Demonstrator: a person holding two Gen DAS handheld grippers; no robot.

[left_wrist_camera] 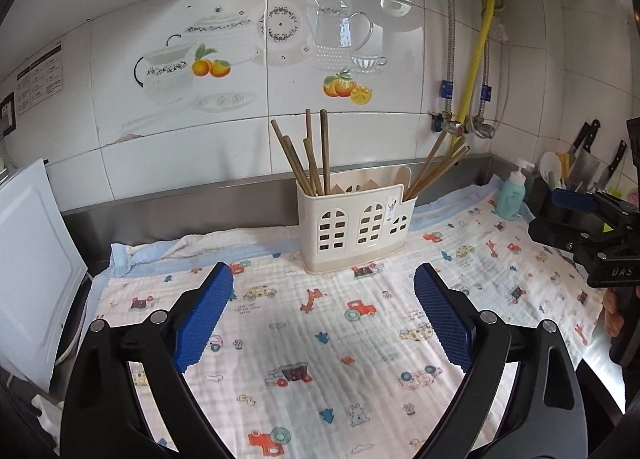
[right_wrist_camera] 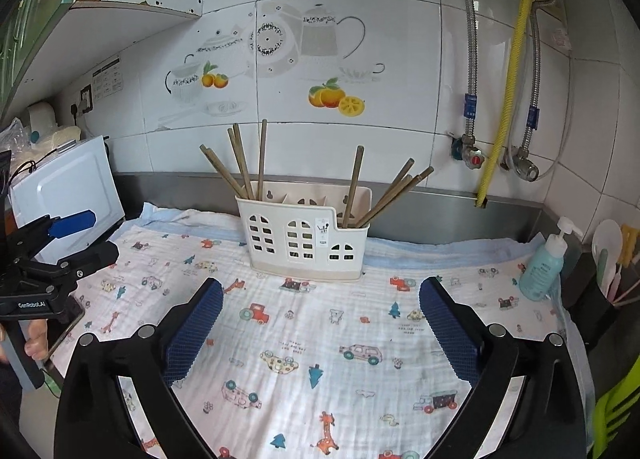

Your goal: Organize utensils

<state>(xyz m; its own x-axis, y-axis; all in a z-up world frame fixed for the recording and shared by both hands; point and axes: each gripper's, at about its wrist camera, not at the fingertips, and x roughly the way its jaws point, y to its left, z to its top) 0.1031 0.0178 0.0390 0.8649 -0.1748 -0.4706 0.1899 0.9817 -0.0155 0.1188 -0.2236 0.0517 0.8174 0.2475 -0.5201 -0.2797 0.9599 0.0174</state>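
Chopsticks [left_wrist_camera: 316, 155]: brown, all standing in cream holder [left_wrist_camera: 356, 227], one bunch in its left end compartment, another [right_wrist_camera: 384, 195] leaning out of the right end. None lies loose on the cloth-covered surface [left_wrist_camera: 320, 339]; sorting looks finished, or nearly. Left tongs [left_wrist_camera: 324, 319]: spread wide, holding nothing. Right tongs [right_wrist_camera: 320, 329]: likewise wide and empty. Holder stands upright ahead of both tongs, apart from the tips, against the back edge.

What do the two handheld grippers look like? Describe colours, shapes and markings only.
The left gripper and the right gripper match: black angular linkage arms with round silver pivot pins, each finger faced with a long blue ribbed pad. Seen from the other camera, the left's black body reads "GenRobot.AI" in white, and the right's shows "DAS". No sleeves or cables are visible.
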